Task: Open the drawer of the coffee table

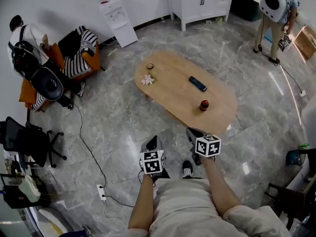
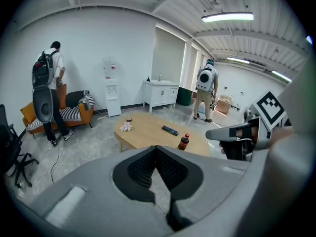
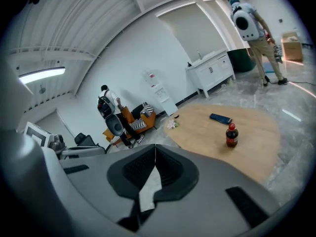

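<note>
Standing short of the coffee table (image 1: 173, 100), a person holds two grippers out in front, both aimed toward it. The left gripper (image 1: 152, 142) has its jaws pressed together with nothing between them. The right gripper (image 1: 193, 132), just beside it, is closed and empty in the same way.

Several things could go wrong from here:
- **Tripping:** A black cable (image 1: 89, 147) trails over the floor, off to the left of the left gripper. Stepping round that side to hunt for the drawer could catch a foot on it.
- **Missing the pull:** With both pairs of jaws closed, neither gripper can take a handle. Reaching in like this would probably only bump the table.
- **Spilling:** A dark bottle with a red cap (image 1: 204, 104) stands upright ahead of the right gripper, close to the table's near edge. A sharp tug on the drawer could shake the top and tip it over. A black remote (image 1: 197, 83) lies flat beyond the bottle and looks safer.

The table lies ahead of both grippers, well apart from them. Its top is a long oval of pale wood, set at a slant across grey marbled floor. No drawer front or handle shows in any view, so I cannot tell which side it opens from.
</note>
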